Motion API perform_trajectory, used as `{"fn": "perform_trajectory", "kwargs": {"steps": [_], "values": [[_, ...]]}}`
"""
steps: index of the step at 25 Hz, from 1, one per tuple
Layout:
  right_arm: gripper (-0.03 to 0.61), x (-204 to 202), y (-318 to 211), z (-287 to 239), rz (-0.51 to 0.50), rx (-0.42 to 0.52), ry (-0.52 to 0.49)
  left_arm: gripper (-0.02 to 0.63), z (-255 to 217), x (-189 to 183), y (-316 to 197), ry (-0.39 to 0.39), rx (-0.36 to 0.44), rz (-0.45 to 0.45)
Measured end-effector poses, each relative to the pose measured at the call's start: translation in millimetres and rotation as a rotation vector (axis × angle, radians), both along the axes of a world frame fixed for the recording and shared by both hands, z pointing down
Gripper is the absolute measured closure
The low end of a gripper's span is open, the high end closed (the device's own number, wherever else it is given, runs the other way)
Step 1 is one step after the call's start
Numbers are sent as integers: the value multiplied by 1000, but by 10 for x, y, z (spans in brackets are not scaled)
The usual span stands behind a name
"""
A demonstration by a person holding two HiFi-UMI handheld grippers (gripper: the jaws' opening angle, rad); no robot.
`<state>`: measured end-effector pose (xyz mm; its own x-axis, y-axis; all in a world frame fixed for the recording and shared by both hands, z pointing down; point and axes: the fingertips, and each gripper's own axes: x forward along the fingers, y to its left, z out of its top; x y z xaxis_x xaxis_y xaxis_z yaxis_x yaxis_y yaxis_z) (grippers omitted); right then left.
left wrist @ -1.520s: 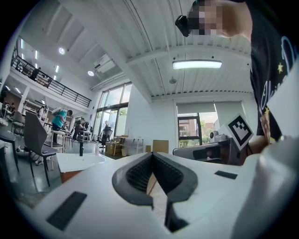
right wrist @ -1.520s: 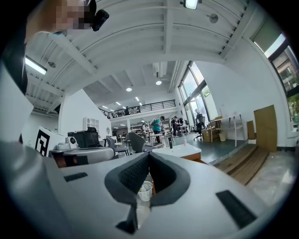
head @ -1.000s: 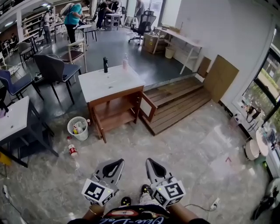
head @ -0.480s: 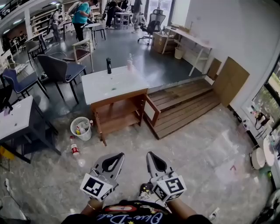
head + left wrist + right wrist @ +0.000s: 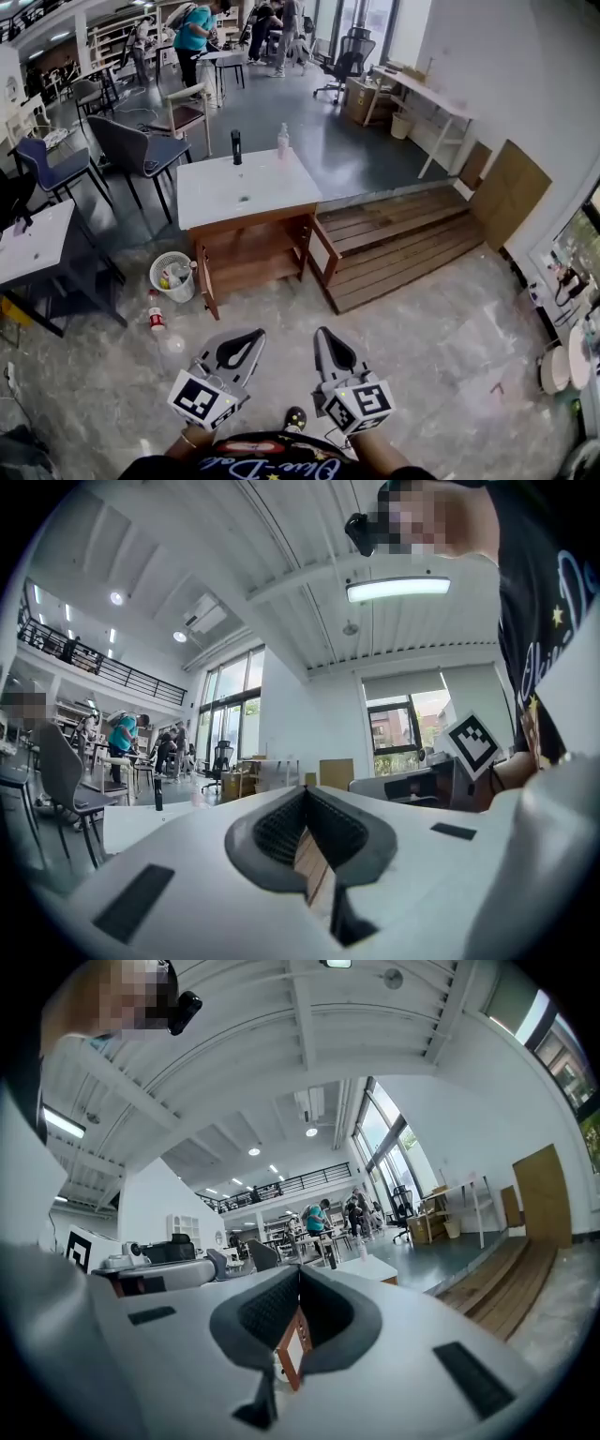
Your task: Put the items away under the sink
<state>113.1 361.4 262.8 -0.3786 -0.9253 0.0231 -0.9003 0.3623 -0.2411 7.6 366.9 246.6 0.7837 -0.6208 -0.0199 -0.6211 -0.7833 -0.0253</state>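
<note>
The sink cabinet (image 5: pixel 246 190) stands ahead, with a white top, a black tap (image 5: pixel 236 147) and a pale soap bottle (image 5: pixel 283 141). Both its wooden doors hang open onto bare shelves (image 5: pixel 251 265). On the floor to its left lies a bottle with a red label (image 5: pixel 156 315), and a clear bottle (image 5: pixel 172 348) lies just nearer. My left gripper (image 5: pixel 246 339) and right gripper (image 5: pixel 324 337) are held level side by side, low in the head view, well short of the cabinet. Both are shut with nothing between the jaws, as the left gripper (image 5: pixel 305 794) and right gripper (image 5: pixel 299 1269) show in their own views.
A white waste basket (image 5: pixel 172 274) with rubbish stands by the cabinet's left door. A low wooden platform (image 5: pixel 403 239) runs to the right. A table (image 5: pixel 33 246) and chairs (image 5: pixel 141 150) are at the left. Several people stand far behind.
The view has moved forward toward the sink cabinet, which now sits nearer and more central. Both grippers stay shut and keep their place side by side.
</note>
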Motion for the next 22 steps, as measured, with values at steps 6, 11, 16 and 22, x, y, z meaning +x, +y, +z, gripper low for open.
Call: {"fn": "perform_trajectory", "kwargs": {"steps": [6,11,16,22], "values": [[571,191,-90,57,-15,-14,-27,606,9,197,-98,-14,-8,-19],[571,276,-143,78,-24,-7,-10,606,11,318,-117,-26,-11,-20],[571,285,-171,123,-45,-20,-18,606,15,323,-137,-32,-13,-43],[571,244,-227,133,-72,-18,-15,606,24,303,-178,-38,-16,-64]]}}
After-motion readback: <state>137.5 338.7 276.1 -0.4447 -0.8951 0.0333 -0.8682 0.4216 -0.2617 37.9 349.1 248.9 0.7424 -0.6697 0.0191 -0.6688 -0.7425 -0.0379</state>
